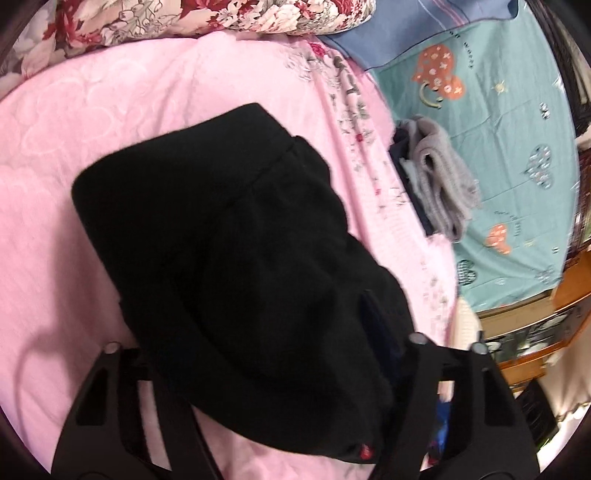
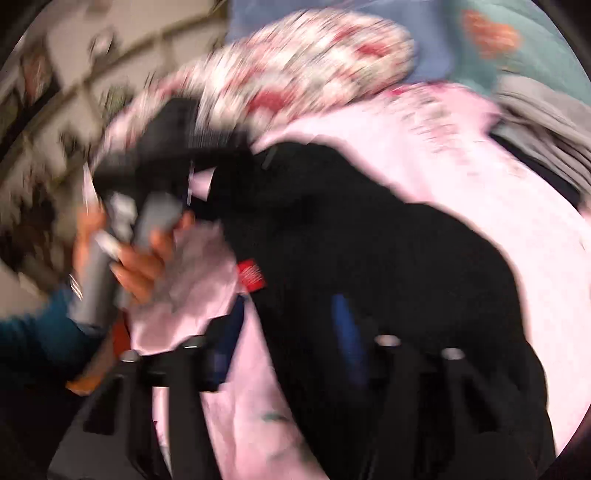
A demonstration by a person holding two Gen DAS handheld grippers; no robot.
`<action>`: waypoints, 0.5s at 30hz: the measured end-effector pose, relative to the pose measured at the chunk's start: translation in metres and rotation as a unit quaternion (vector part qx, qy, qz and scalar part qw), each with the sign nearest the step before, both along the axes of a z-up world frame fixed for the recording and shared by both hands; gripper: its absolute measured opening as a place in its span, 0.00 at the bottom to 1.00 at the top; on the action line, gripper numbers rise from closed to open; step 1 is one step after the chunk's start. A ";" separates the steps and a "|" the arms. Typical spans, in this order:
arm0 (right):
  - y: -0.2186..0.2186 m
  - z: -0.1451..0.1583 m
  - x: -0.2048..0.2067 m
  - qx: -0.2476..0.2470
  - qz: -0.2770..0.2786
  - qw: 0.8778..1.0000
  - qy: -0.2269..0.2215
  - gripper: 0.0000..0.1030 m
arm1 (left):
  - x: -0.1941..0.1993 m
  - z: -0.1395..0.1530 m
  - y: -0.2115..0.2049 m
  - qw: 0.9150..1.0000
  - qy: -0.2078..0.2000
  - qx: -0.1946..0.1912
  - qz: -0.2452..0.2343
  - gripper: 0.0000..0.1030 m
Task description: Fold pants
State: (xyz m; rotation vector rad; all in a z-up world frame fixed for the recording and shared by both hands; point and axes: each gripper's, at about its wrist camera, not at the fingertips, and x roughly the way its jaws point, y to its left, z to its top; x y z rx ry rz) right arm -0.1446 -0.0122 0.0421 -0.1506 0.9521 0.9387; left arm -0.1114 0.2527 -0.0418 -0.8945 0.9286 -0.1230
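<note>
The black pants (image 1: 229, 236) lie in a folded bundle on the pink blanket (image 1: 110, 122), waistband towards the far end. A small red label (image 1: 364, 451) shows at the near edge. My left gripper (image 1: 266, 354) stands wide open astride the near end of the bundle, which lies over the gap between the fingers. In the blurred right wrist view the pants (image 2: 388, 251) with the red label (image 2: 252, 275) lie between the open fingers of my right gripper (image 2: 288, 350). The left gripper and the hand holding it (image 2: 147, 254) show at the left there.
A floral quilt (image 1: 207, 18) lies at the far edge of the bed. A folded grey garment on a dark one (image 1: 439, 177) sits to the right on a teal sheet (image 1: 517, 122). A wooden bed edge (image 1: 546, 332) is at the right.
</note>
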 end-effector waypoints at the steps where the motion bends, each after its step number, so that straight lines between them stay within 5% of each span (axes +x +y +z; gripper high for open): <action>1: -0.024 0.009 0.006 0.028 -0.030 0.999 0.015 0.54 | 0.001 -0.001 0.001 1.000 0.001 0.003 0.001 0.63; 4: -0.089 0.017 0.023 0.094 -0.119 0.986 0.067 0.60 | 0.002 -0.001 0.001 1.000 -0.001 0.008 0.006 0.61; 9: -0.150 -0.020 0.035 0.179 -0.217 0.942 0.182 0.65 | 0.002 -0.001 -0.001 0.999 0.003 0.044 0.011 0.38; 12: -0.135 -0.060 0.042 0.143 -0.221 0.938 0.226 0.68 | 0.001 -0.002 0.002 0.999 0.002 0.043 0.015 0.25; 15: -0.134 -0.043 0.038 0.131 -0.200 0.949 0.203 0.69 | 0.000 0.006 0.000 0.998 -0.012 0.061 0.014 0.20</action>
